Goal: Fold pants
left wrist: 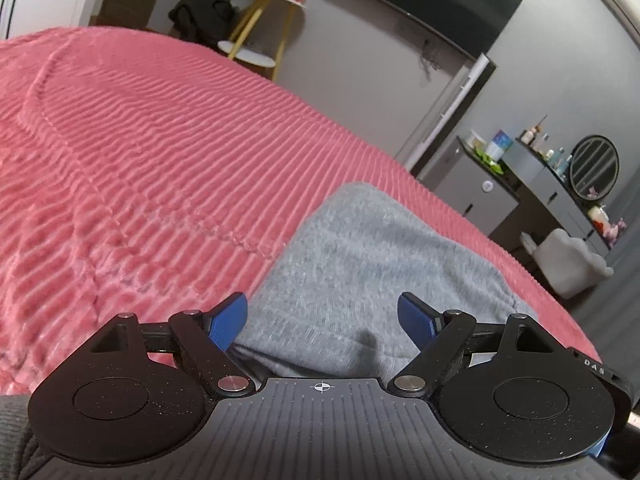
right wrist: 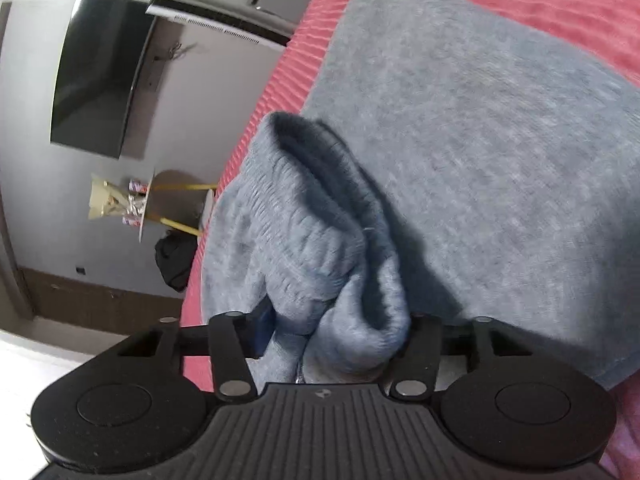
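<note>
Grey sweatpants (left wrist: 372, 256) lie on a pink ribbed bedspread (left wrist: 140, 152). My left gripper (left wrist: 322, 322) is open, its blue pads wide apart just above the near part of the pants, holding nothing. In the right wrist view the pants (right wrist: 480, 152) lie folded flat on the bedspread (right wrist: 580, 4). My right gripper (right wrist: 336, 332) is shut on a bunched end of the pants, the ribbed waistband (right wrist: 304, 216), lifted and draped over the folded part. Its fingertips are mostly hidden by the cloth.
The bed edge runs near the pants on the right of the left wrist view. Beyond it stand a dresser with bottles and a round mirror (left wrist: 594, 168), a white stool (left wrist: 568, 264), a wall TV (left wrist: 432, 0) and a gold-legged side table (left wrist: 272, 12).
</note>
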The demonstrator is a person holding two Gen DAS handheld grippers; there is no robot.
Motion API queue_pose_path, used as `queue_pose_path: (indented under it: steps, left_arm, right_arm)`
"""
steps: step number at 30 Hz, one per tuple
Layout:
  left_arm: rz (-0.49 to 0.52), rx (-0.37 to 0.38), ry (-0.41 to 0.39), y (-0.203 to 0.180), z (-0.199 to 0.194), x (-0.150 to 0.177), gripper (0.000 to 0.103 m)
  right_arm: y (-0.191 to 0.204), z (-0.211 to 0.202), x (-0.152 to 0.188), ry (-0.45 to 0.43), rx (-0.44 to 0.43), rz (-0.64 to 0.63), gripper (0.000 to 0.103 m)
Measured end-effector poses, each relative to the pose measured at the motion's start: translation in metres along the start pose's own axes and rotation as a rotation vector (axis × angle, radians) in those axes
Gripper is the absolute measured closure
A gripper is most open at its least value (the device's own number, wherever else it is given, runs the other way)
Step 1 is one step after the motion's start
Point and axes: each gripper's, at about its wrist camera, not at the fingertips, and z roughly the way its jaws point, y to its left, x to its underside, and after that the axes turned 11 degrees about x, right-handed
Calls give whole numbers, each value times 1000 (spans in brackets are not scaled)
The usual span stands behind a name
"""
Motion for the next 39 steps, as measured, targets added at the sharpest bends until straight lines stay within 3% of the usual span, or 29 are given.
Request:
queue_pose_path:
  steps: [5, 9, 12, 16, 20, 24, 29, 32, 34, 37, 39]
  left_arm:
    - [1, 18, -42, -3, -6, 2, 16]
    - [-37, 53, -81, 1, -12, 2, 16]
    - [-57, 143, -64, 5, -13, 0, 17]
    - [-39, 132, -41, 2, -11, 0, 17]
    - [-31, 130, -13, 1, -6, 1, 17]
    - [14, 132, 42, -6, 2, 3, 17]
    - [101, 185, 178, -18, 18, 11, 17]
    - [154, 208, 221, -26, 21, 16, 16]
    - [161, 249, 233, -28, 19, 18, 16]
    - [77, 328, 265, -19, 18, 16, 16]
    - [11, 320, 294, -11, 20, 14, 17]
  right_arm:
    - [43, -17, 0, -61, 80, -190, 63]
    - [79, -44, -1, -118, 31, -274, 65]
    - [103, -64, -1, -175, -2, -331, 65]
    - [116, -93, -8, -241, -37, -376, 65]
    - [94, -114, -17, -293, -4, -393, 65]
    - [48, -111, -33, -294, 89, -334, 65]
    - [-29, -67, -44, -156, 190, -222, 56]
    - [-43, -66, -50, -130, 121, -142, 46]
    - [-45, -66, -51, -141, 104, -123, 45]
    - [-53, -64, -52, -141, 89, -104, 45]
    - [-59, -65, -53, -137, 78, -88, 45]
